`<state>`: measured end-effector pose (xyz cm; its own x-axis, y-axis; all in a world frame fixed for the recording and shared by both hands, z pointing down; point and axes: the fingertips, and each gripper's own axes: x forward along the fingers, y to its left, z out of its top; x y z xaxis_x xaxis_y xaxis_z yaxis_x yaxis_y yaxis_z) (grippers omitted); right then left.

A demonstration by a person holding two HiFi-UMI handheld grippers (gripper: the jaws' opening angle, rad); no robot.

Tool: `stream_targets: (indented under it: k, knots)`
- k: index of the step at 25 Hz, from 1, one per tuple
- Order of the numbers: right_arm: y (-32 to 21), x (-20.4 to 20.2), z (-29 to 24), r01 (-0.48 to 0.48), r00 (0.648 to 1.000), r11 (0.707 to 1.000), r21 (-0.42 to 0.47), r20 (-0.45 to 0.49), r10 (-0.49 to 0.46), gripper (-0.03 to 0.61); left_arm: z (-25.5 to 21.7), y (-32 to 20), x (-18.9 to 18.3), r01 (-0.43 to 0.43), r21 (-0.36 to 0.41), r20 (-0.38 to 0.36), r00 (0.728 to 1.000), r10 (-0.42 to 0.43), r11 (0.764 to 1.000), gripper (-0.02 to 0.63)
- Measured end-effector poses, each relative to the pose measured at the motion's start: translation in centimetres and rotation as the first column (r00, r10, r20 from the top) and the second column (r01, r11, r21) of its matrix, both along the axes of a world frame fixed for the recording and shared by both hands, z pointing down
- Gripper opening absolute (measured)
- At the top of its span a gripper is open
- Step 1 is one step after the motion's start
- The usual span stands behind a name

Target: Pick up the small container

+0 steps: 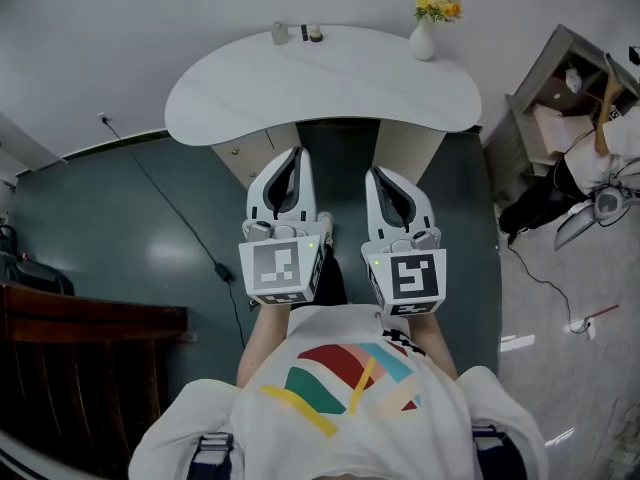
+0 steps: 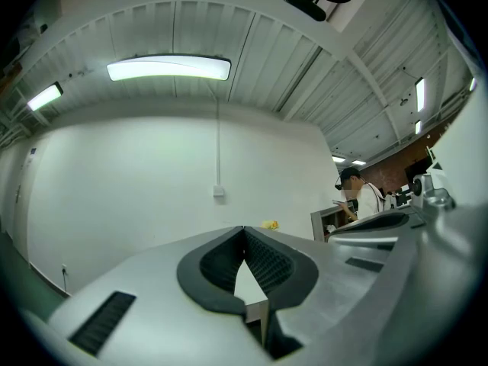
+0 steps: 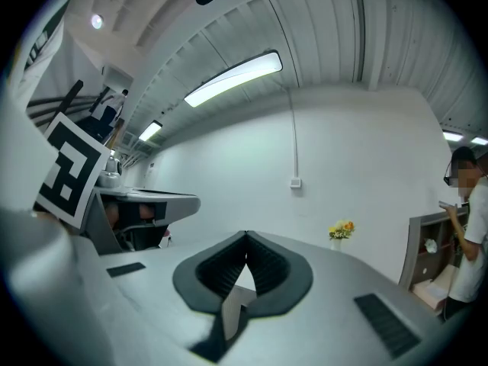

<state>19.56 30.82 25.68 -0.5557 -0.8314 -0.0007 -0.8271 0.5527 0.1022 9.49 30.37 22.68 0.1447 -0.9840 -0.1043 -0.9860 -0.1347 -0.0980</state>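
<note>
You haven't started the reach: your left gripper point(image 1: 296, 152) and right gripper point(image 1: 378, 172) are both clenched on nothing, short of the table's point(image 1: 330, 93) near edge. The container point(image 1: 279, 34) sits at the table's far edge (beside other small items point(image 1: 315, 34)). Next, step in, open one gripper, reach across

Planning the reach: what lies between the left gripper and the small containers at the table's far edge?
In the head view, only bare white tabletop lies between the left gripper and the small containers.
</note>
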Motion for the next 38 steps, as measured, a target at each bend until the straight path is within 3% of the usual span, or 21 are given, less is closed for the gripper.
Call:
stream_targets:
  k: [8, 14, 21, 29, 38]
  knots:
    - [-3.3, -1.2, -1.3, 0.013, 0.999, 0.996, 0.093, -0.039, -0.009, 0.011, 1.3, -3.7, -1.9, 0.023, 0.016, -0.02, 1.0, -0.023, 1.0, 0.018]
    - [-6.6, -3.2, -1.2, 0.037, 0.997, 0.995, 0.089, -0.065, -0.031, 0.011, 0.2, -6.6, -4.8, 0.075, 0.044, -0.048, 0.996, -0.073, 0.996, 0.018]
    - [-10.1, -4.9, 0.8, 0.056, 0.997, 0.998, 0.027, -0.051, -0.054, 0.011, 2.0, -10.1, -6.9, 0.095, 0.001, -0.041, 0.995, -0.094, 0.996, 0.018]
    - [-15.4, -6.4, 3.2, 0.056, 0.996, 0.998, -0.02, -0.072, -0.057, 0.012, 3.7, -16.2, -7.4, 0.062, -0.005, -0.054, 0.997, -0.062, 0.998, 0.018]
    - [-26.0, -8.8, 2.3, 0.008, 0.998, 0.996, -0.092, -0.067, -0.015, 0.012, 2.8, -25.7, -9.5, 0.044, -0.037, -0.018, 0.999, -0.044, 0.998, 0.018]
